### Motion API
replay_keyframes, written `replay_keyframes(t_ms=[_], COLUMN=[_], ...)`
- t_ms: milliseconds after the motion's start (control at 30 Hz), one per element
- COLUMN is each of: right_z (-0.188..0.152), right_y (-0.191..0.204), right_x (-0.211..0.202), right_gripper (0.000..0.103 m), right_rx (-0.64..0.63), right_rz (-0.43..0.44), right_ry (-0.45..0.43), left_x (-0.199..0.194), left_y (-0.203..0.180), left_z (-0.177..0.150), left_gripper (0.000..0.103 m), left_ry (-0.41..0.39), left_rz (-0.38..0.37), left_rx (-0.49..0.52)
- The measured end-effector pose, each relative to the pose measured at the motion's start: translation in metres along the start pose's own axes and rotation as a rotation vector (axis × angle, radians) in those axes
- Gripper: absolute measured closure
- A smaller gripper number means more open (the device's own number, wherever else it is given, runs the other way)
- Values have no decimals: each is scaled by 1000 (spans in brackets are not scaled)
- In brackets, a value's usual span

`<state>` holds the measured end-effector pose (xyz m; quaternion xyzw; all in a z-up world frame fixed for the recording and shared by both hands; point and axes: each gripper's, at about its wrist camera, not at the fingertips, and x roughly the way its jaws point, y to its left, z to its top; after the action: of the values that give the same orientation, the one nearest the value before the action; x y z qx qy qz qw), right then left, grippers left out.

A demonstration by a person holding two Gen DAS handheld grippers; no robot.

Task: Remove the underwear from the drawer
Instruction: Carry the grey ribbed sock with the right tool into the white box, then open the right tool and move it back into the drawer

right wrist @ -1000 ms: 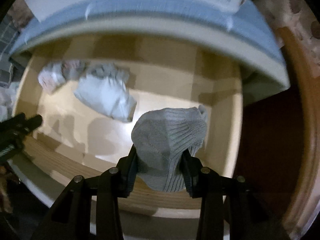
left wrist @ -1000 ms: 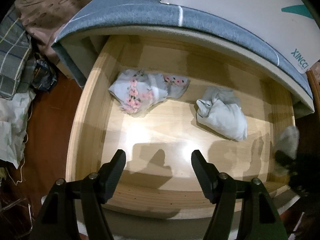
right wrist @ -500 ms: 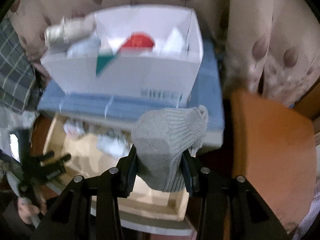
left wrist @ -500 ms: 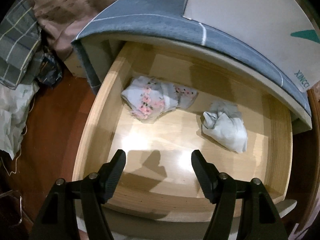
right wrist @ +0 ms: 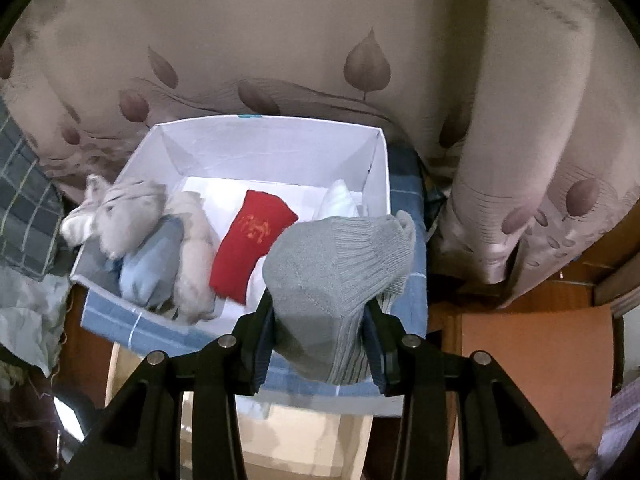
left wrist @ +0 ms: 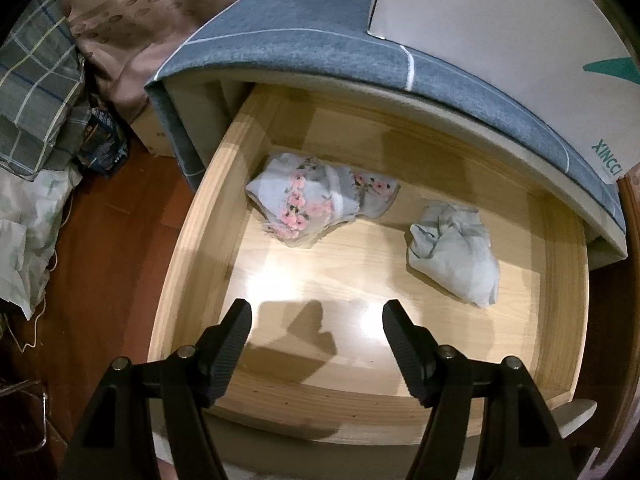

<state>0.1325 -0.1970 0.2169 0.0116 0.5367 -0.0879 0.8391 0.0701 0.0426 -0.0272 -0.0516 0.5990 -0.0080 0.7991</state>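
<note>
Since a second ago, the right gripper [right wrist: 320, 320] has been lifted out of the drawer [left wrist: 188, 264] and brought over the white box [right wrist: 276, 148], with the grey ribbed garment [right wrist: 336, 272] clamped between its fingers [right wrist: 260, 336] throughout. That garment is now held up in front of the box's near right corner, clear of the drawer. Inside the box, a red folded piece [right wrist: 252, 248], a light blue piece [right wrist: 148, 268] and pale grey and cream pieces [right wrist: 120, 216] are seen lying. The box is set on a blue cloth-covered surface [right wrist: 404, 184] before a leaf-patterned curtain [right wrist: 360, 60]. The left gripper [left wrist: 316, 320] is kept almost where it was, above the front part of the drawer, its fingers spread apart with nothing between them. Two pieces are left on the wooden drawer floor: a floral-print piece [left wrist: 312, 200] towards the back left and a crumpled pale grey piece [left wrist: 456, 252] to the right, well apart from each other.
</note>
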Motion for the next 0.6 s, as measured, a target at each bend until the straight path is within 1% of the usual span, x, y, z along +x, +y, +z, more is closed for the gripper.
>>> replay_keyframes(t_ms=[200,300,400,467,533,600], right_z=[16,17,17,15,14,13], right_y=[6,8,6,5,5,5], right_x=[48,64,77,78,75,64], right_gripper=[66,63,58,54,45,45], right_rx=[6,5,12,13,7,9], right_rz=[-10,-25,-25,-24,-13,-6], right_ry=[74,94,120,112,94,64], left_x=[0,0,1,2,2,3], left_y=[-1,-3,-3,-4,-5,-5], left_z=[0,1,1,1,1,1], left_gripper=[33,33,33,33,33,33], left_ry=[-1,1,4,8,10,13], left_rz=[8,15,16,17,24,28], left_rx=[8,18,19,21,24,28])
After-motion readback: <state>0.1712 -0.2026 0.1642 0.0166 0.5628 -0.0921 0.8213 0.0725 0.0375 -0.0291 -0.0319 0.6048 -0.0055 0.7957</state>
